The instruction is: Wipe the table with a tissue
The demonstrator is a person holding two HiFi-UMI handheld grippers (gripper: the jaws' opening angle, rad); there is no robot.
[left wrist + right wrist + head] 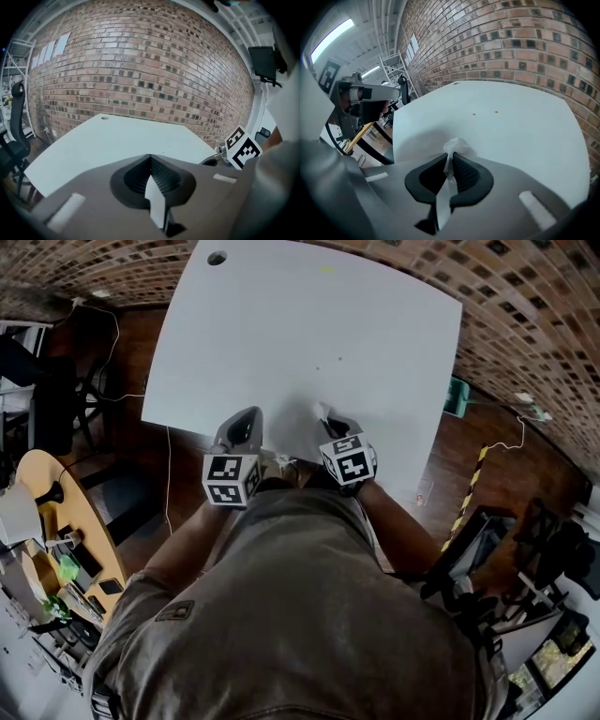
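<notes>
The white table (309, 334) fills the upper middle of the head view. At its near edge, my right gripper (324, 415) is shut on a white tissue (321, 410). In the right gripper view the crumpled tissue (457, 146) sticks out from the tip of the right gripper (451, 158), just above the table top (506, 131). My left gripper (246, 420) is beside it on the left, over the same edge. The left gripper (150, 160) is shut, with nothing sticking out past its tip. Two small specks (474, 113) lie on the table further ahead.
A cable hole (217, 258) is at the table's far left corner and a yellowish mark (325, 270) near the far edge. A brick wall (140, 70) stands behind the table. A round wooden desk (37, 521) with clutter is at left and a green object (457, 395) at right.
</notes>
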